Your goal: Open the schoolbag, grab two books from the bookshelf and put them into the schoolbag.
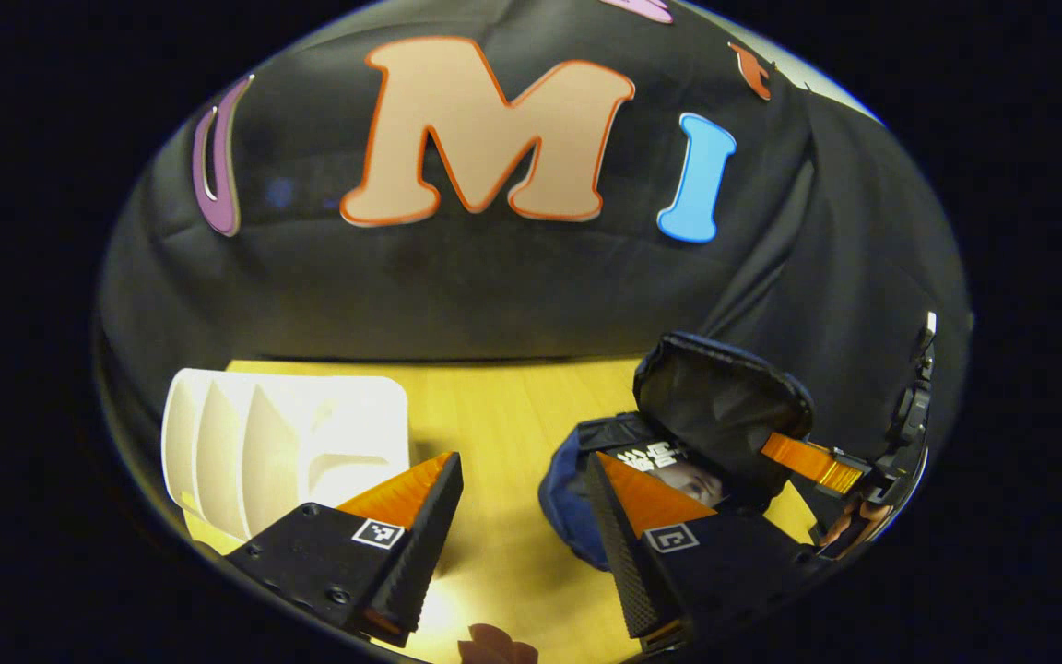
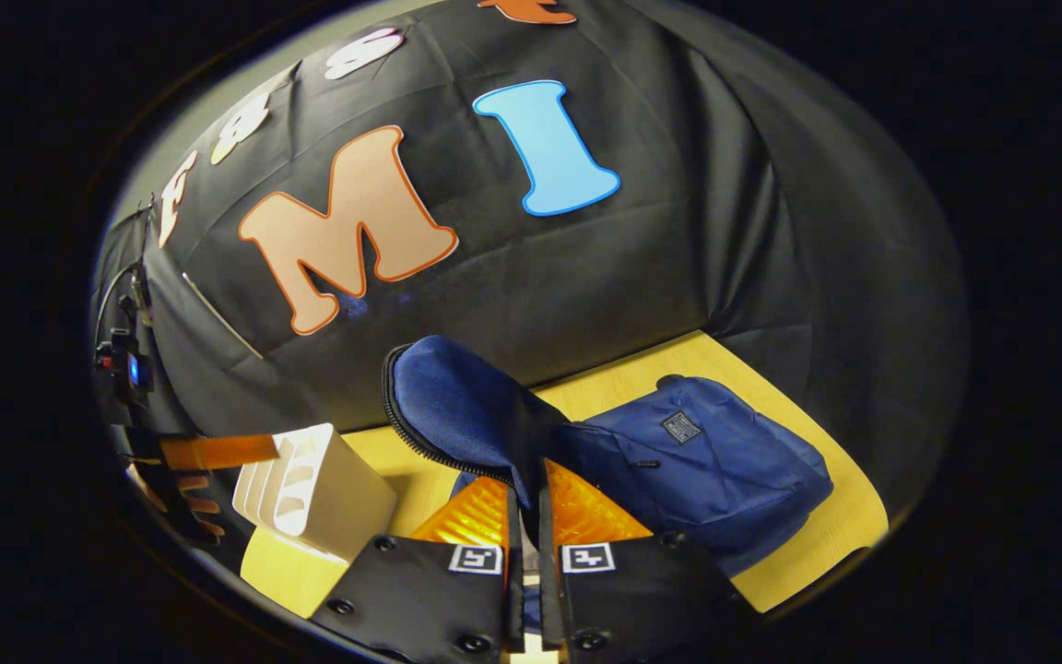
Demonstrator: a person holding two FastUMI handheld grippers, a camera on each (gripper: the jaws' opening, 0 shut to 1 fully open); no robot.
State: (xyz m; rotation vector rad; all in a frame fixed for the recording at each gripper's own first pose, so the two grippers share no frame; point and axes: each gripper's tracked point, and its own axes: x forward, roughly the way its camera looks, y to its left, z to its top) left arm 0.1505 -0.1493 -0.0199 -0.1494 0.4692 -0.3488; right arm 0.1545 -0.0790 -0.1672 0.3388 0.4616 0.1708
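Left gripper view shows the left gripper (image 1: 522, 526) at the bottom of the frame with its two fingers (image 1: 420, 544) spread wide apart and nothing between them, above the yellow wooden surface (image 1: 503, 415). At lower left stands the white bookshelf (image 1: 282, 443), a rack with upright dividers; its slots look empty from this angle. At lower right lies the blue schoolbag (image 1: 568, 498), unzipped, its flap (image 1: 725, 406) raised so that the dark lining faces the camera. A book (image 1: 678, 470) with a printed cover shows inside the opening, just behind the right-hand finger. At the right edge of the frame the right gripper (image 1: 817, 461) reaches in, its orange finger touching the edge of the raised flap, with part of a hand (image 1: 849, 521) below it.

Right gripper view shows the right gripper (image 2: 524, 544) at bottom centre, its fingers (image 2: 586, 516) pressed together on the edge of the schoolbag's flap (image 2: 457, 406), which stands up from between them toward the middle of the frame, zipper teeth running along its left edge. The body of the schoolbag (image 2: 706, 461) lies to the right on the surface (image 2: 844, 526), a small dark label on its front. The bookshelf (image 2: 319, 489) sits at lower left, and beside it at the left edge of the frame is the left gripper (image 2: 218, 452), held by a hand (image 2: 185, 507).
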